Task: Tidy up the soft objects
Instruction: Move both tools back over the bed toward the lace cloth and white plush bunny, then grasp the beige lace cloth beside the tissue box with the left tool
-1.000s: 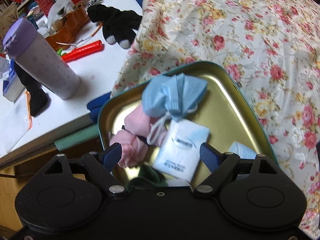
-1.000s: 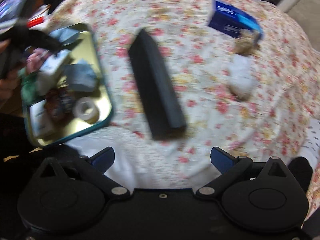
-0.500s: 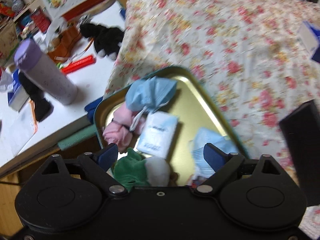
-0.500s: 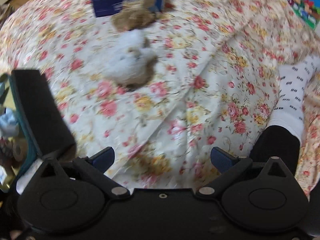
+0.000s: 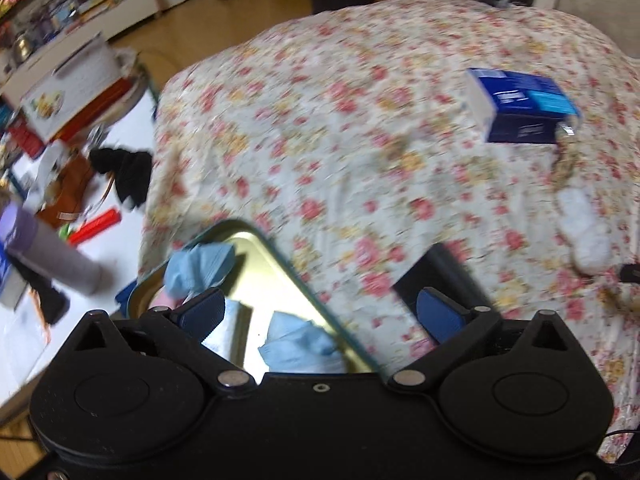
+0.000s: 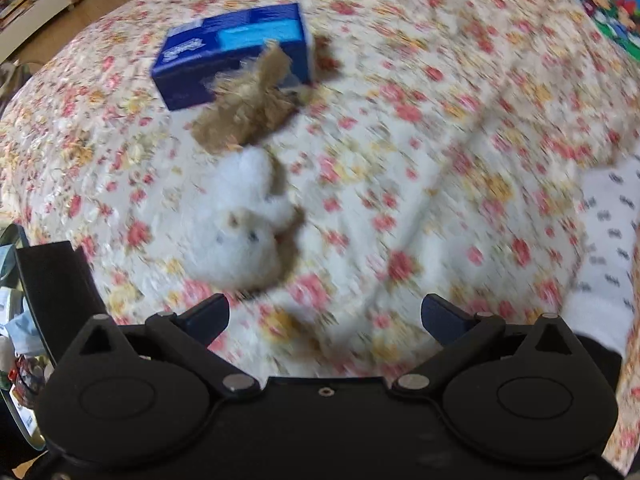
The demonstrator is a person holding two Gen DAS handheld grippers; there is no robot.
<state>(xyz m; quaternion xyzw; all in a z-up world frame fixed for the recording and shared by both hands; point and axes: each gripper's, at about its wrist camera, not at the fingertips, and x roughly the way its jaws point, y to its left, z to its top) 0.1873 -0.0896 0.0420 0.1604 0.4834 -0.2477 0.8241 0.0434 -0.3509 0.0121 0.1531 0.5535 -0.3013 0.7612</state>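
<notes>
A white plush toy (image 6: 244, 236) lies on the floral bedspread (image 6: 440, 140), with a brown plush toy (image 6: 248, 104) just behind it against a blue tissue box (image 6: 232, 52). My right gripper (image 6: 324, 314) is open and empty, just in front of the white plush. My left gripper (image 5: 320, 312) is open and empty above the edge of a gold tray (image 5: 260, 264) that holds blue face masks (image 5: 200, 260) and a tissue pack. The white plush (image 5: 584, 236) and the blue box (image 5: 520, 108) also show in the left wrist view.
A black rectangular block (image 6: 52, 280) lies on the bed between tray and plush; it also shows in the left wrist view (image 5: 440, 272). A white desk (image 5: 120, 240) at left holds a purple bottle (image 5: 44, 248), a red pen and black gloves. A white patterned sock (image 6: 600, 248) is at right.
Both grippers swung right and up. The left view lifted off the tray towards the bed. The right gripper moved from the black block to the white plush. Both stayed open.
</notes>
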